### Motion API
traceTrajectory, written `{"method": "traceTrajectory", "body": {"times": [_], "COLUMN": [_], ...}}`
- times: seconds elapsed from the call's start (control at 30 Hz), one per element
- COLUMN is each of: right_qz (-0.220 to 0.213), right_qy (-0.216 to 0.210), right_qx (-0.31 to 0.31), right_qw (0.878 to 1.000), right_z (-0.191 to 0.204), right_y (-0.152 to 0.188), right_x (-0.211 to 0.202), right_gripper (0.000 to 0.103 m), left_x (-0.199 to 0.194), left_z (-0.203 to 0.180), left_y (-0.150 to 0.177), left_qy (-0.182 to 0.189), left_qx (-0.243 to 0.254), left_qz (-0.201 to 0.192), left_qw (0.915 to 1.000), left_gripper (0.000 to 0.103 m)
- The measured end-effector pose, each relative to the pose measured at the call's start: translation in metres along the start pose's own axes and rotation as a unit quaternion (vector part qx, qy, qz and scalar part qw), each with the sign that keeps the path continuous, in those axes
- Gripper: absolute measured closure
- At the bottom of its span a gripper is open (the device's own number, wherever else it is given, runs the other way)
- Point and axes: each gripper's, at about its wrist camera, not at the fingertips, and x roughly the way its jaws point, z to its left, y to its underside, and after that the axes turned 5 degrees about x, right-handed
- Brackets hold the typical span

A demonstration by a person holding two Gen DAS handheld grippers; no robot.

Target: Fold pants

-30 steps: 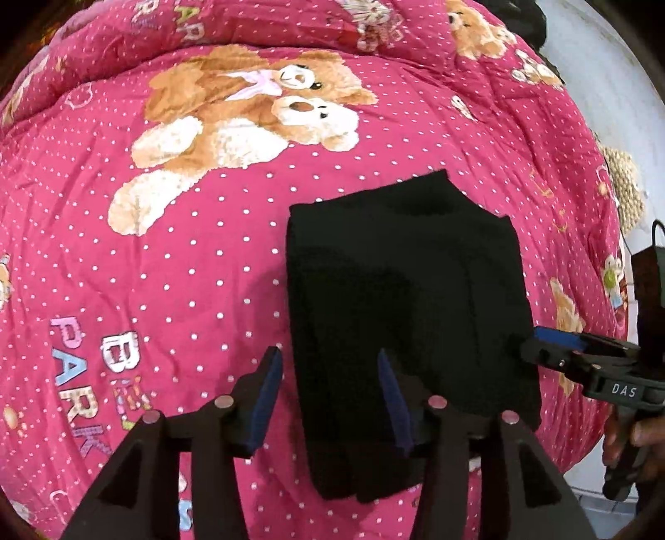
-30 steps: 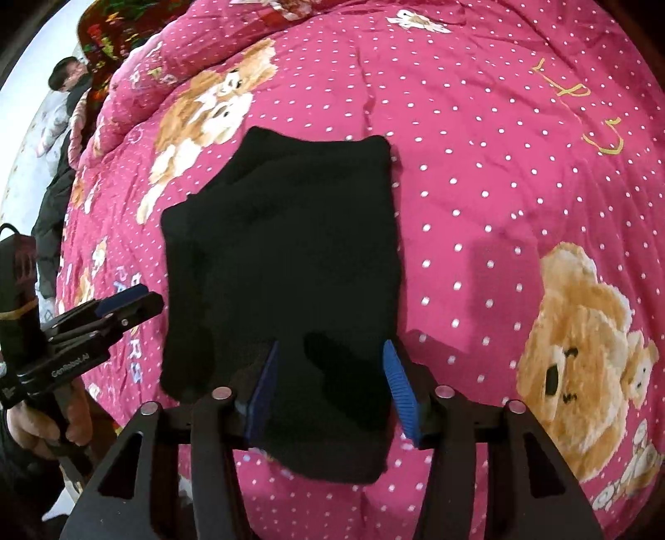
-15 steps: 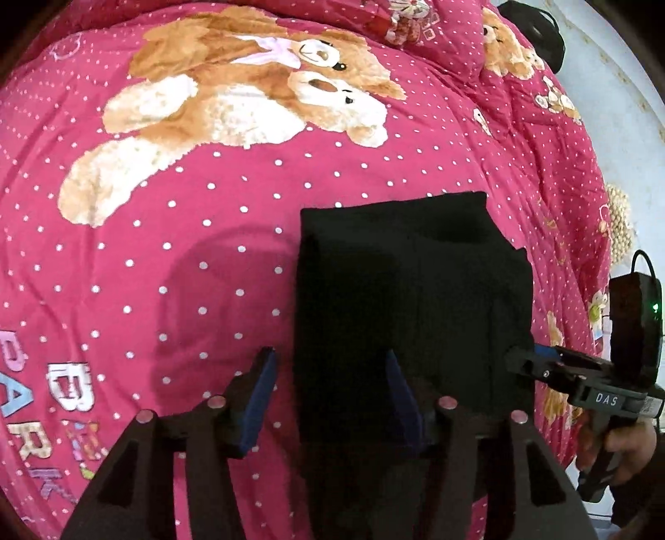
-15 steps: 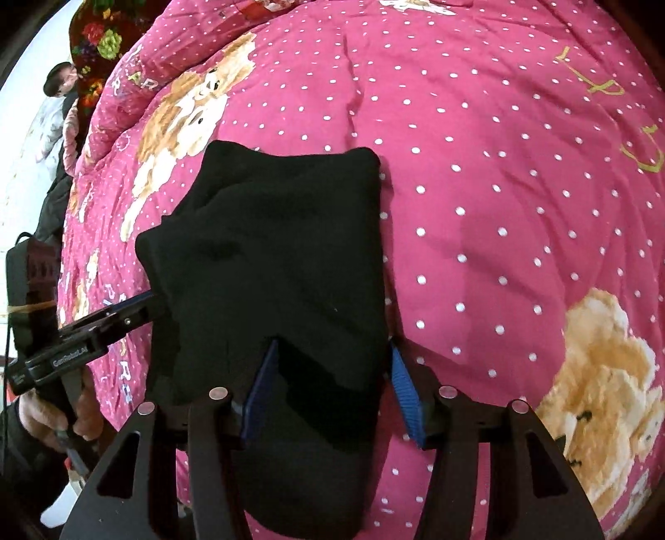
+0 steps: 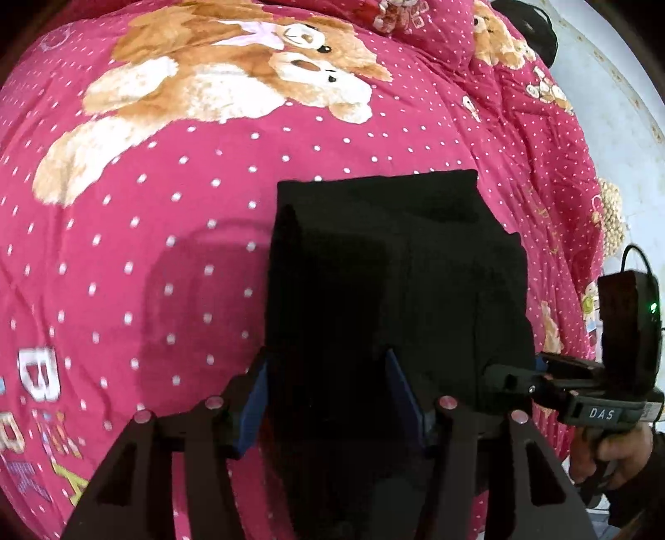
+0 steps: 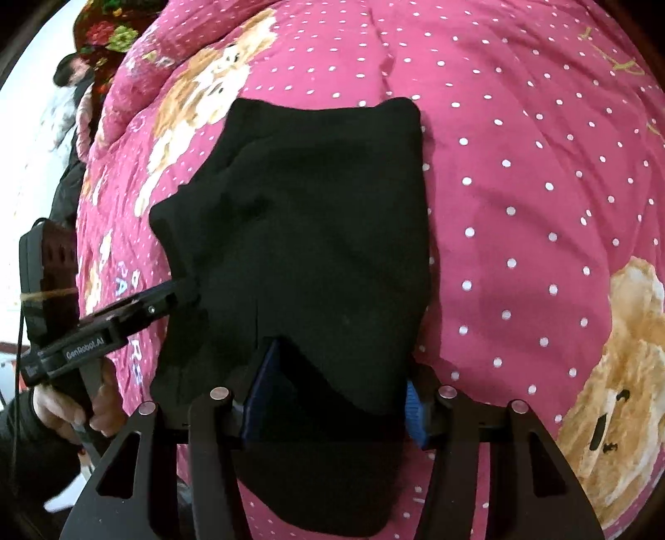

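Observation:
The black pants (image 5: 390, 282) lie folded into a thick rectangle on the pink dotted quilt (image 5: 174, 216). My left gripper (image 5: 328, 386) is open, its blue-padded fingers straddling the near left part of the pants. My right gripper (image 6: 332, 386) is open too, its fingers around the near right part of the pants (image 6: 316, 232), with cloth draped between them. Each gripper shows in the other's view: the right one (image 5: 511, 374) touches the pants' right edge, the left one (image 6: 183, 290) touches the left edge. The near layer of cloth is raised and bunched.
The quilt carries teddy bear prints (image 5: 232, 79) and letters (image 5: 37, 374). A white wall (image 5: 623, 104) stands at the right of the bed. A flowered cloth (image 6: 108, 37) and dark items (image 6: 70, 74) lie at the bed's far left edge.
Both grippers have moved forward along the pants, and the near end of the cloth has been carried toward the far end. The visible rectangle has become shorter and thicker.

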Motion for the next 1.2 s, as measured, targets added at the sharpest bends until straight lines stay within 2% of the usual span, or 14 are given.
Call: {"method": "traceTrajectory", "body": {"times": [0.1,0.17,0.23,0.27,0.33,0.53,0.93,1.2], "right_qz": [0.005,0.006,0.000,-0.004,-0.008,-0.021,-0.058,-0.057], "right_qy": [0.004,0.006,0.008,0.010,0.011,0.010,0.002,-0.005], "right_qx": [0.001,0.003,-0.001,-0.004,-0.007,-0.018,-0.032,-0.050], "right_qw": [1.000,1.000,1.000,1.000,1.000,1.000,0.998,0.997], "right_z": [0.002,0.005,0.010,0.013,0.015,0.026,0.049,0.077], "right_y": [-0.007,-0.008,-0.005,-0.004,-0.002,0.002,0.016,0.022], "right_x": [0.003,0.002,-0.002,-0.006,-0.011,-0.024,-0.061,-0.060], "right_gripper": [0.061,0.069,0.081,0.083,0.084,0.085,0.085,0.085], "left_x": [0.002,-0.002,-0.008,-0.012,-0.020,-0.041,-0.084,-0.109], "left_z": [-0.006,-0.013,-0.021,-0.024,-0.027,-0.043,-0.065,-0.047], "left_y": [-0.004,-0.004,-0.003,-0.002,-0.002,0.000,0.008,0.017], "left_qy": [-0.020,-0.036,-0.053,-0.061,-0.064,-0.066,-0.061,-0.078], "left_qx": [0.010,0.018,0.028,0.032,0.032,0.051,0.065,0.057], "left_qz": [0.009,0.010,0.007,0.005,0.001,-0.010,-0.041,-0.052], "left_qw": [0.9997,0.9991,0.9982,0.9976,0.9974,0.9964,0.9952,0.9940], "left_gripper": [0.046,0.052,0.062,0.064,0.072,0.080,0.081,0.081]}}
